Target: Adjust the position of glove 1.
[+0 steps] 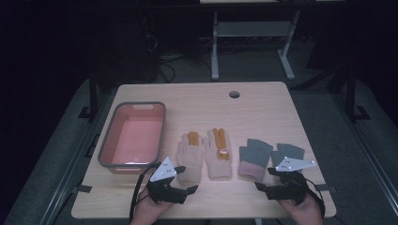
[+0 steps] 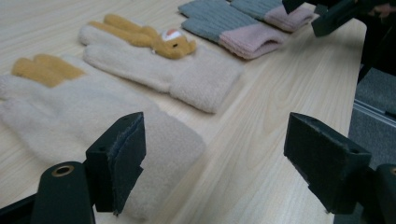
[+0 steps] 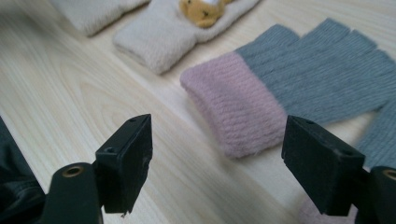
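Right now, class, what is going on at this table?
A person holds a hand-held gripper in each hand at the table's near edge. The left hand-held gripper is open by the cuff of a cream glove; the right hand-held gripper is open near a grey glove with a pink cuff. Nothing is gripped. A pink bin stands at left.

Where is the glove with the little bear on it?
In the high view, the bear glove lies mid-table, between the other cream glove on its left and the grey-and-pink gloves on its right.
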A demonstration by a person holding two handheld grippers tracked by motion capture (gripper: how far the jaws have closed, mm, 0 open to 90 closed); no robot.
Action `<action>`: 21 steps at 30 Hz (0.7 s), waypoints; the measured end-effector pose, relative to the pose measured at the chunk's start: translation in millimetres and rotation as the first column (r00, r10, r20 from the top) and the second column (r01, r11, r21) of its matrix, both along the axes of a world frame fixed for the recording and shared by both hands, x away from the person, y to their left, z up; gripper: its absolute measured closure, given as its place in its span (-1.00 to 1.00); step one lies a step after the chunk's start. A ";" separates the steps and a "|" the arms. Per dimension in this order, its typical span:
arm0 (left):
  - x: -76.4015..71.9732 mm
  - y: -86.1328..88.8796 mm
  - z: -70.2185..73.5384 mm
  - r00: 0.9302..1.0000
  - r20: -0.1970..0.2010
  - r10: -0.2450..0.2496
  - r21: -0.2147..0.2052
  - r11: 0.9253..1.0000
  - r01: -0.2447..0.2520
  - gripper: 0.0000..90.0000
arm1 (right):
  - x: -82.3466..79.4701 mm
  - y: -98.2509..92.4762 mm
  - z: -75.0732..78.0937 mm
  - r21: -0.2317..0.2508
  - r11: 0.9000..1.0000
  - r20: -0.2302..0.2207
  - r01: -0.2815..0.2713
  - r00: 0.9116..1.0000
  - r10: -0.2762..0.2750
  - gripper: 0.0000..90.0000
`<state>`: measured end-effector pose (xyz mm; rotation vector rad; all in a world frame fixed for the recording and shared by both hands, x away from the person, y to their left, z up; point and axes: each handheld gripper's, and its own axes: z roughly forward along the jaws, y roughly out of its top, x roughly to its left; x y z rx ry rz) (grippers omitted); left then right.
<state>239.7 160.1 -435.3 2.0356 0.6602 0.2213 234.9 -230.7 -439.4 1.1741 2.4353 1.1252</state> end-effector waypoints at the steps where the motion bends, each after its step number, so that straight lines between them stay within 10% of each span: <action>1: 0.5 1.2 -0.2 1.000 -0.008 0.008 -0.014 1.000 -0.008 -0.54 | 0.0 1.0 -0.8 -0.006 1.000 -0.006 -0.001 1.000 0.001 -0.46; 5: 6.3 3.7 -3.9 0.998 -0.052 0.027 -0.045 0.999 -0.029 -0.54 | -1.1 3.2 -2.3 -0.022 1.000 -0.020 -0.003 1.000 0.002 -0.46; 21: 4.4 3.8 -1.1 0.999 -0.028 0.025 -0.029 0.999 -0.026 -0.54 | 11.7 22.2 0.7 -0.034 0.997 -0.053 -0.076 0.996 0.074 -0.48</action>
